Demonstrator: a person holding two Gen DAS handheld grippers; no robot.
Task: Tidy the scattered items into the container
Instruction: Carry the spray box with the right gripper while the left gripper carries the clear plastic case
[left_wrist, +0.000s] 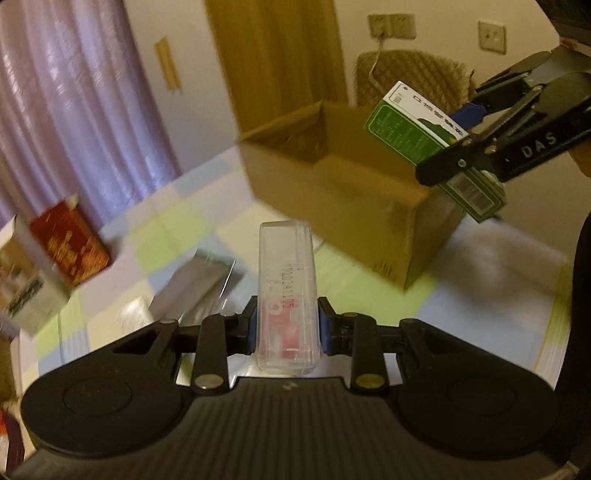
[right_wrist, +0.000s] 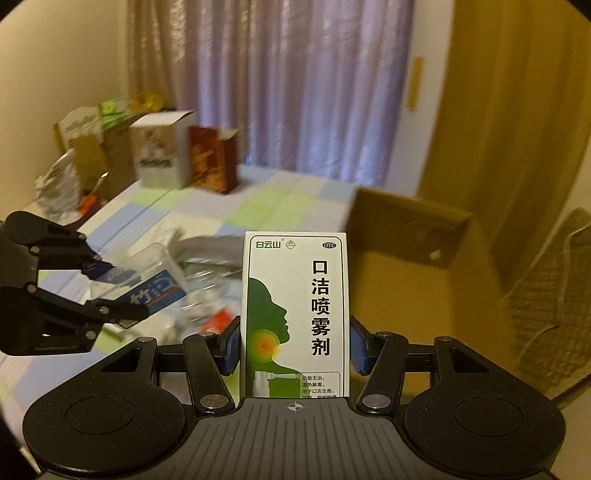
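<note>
The left gripper (left_wrist: 287, 326) grasps a clear plastic case (left_wrist: 287, 291) between its blue pads, above the checked tablecloth (left_wrist: 177, 236). The right gripper (right_wrist: 294, 343) clamps a green and white medicine box (right_wrist: 294, 314), held over the near right corner of the open cardboard box (left_wrist: 332, 192), which stands on the far side of the table. A red carton (left_wrist: 68, 245) stands far left.

Dim, warm yellowish light; backgrounds motion-blurred, fisheye edges bent and vignetted, near objects sharp.
</note>
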